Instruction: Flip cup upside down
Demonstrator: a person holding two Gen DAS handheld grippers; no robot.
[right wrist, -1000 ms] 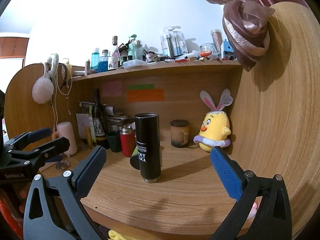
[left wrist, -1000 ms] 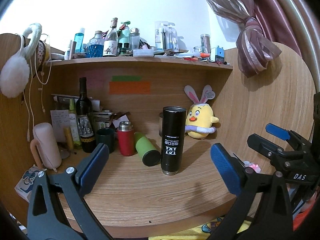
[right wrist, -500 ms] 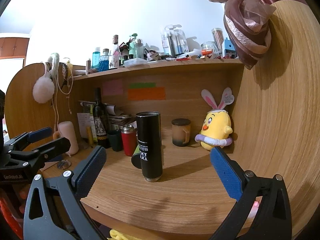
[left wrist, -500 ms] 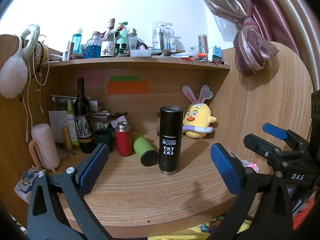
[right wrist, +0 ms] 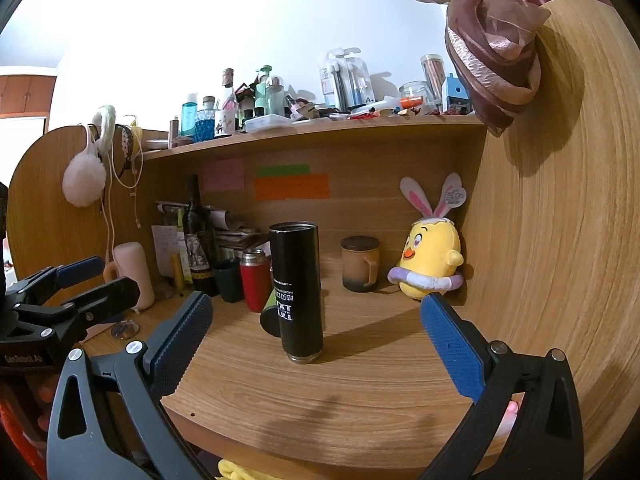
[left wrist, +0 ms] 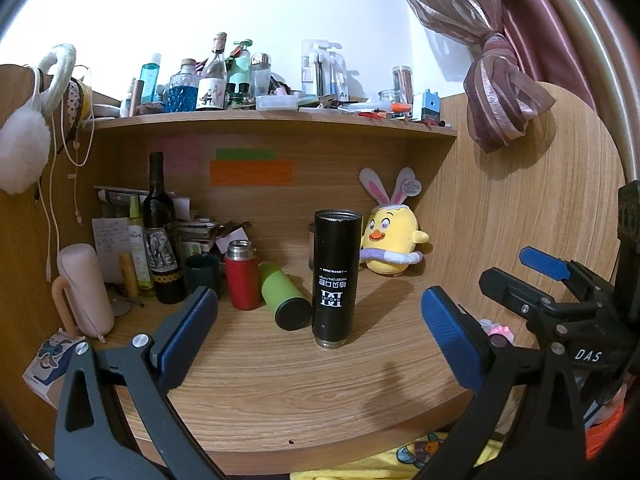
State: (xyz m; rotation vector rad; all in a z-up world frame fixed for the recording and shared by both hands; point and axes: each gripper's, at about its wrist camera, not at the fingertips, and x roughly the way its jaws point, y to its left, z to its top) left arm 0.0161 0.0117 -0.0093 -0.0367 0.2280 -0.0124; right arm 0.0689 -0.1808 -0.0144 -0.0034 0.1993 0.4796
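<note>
Left wrist view: my left tool [left wrist: 318,328] is spread wide with nothing between its blue pads, hovering short of the worktop [left wrist: 304,392] edge. The black cup [left wrist: 334,276] stands well ahead, roughly centred in the gap; its printed lettering reads inverted and a metal collar sits at the bottom, so I judge it already rests mouth-down. A green bottle [left wrist: 285,295] lies just beside its left flank, which argues for gripping high on the body. My right tool [left wrist: 548,276] shows at the right, apart from the cup.

Right wrist view: my right tool [right wrist: 316,338] is likewise fully parted and empty. The cup stands ahead, slightly left of the midline, clear of the brown mug [right wrist: 359,263] and the yellow plush chick [right wrist: 430,264].
</note>
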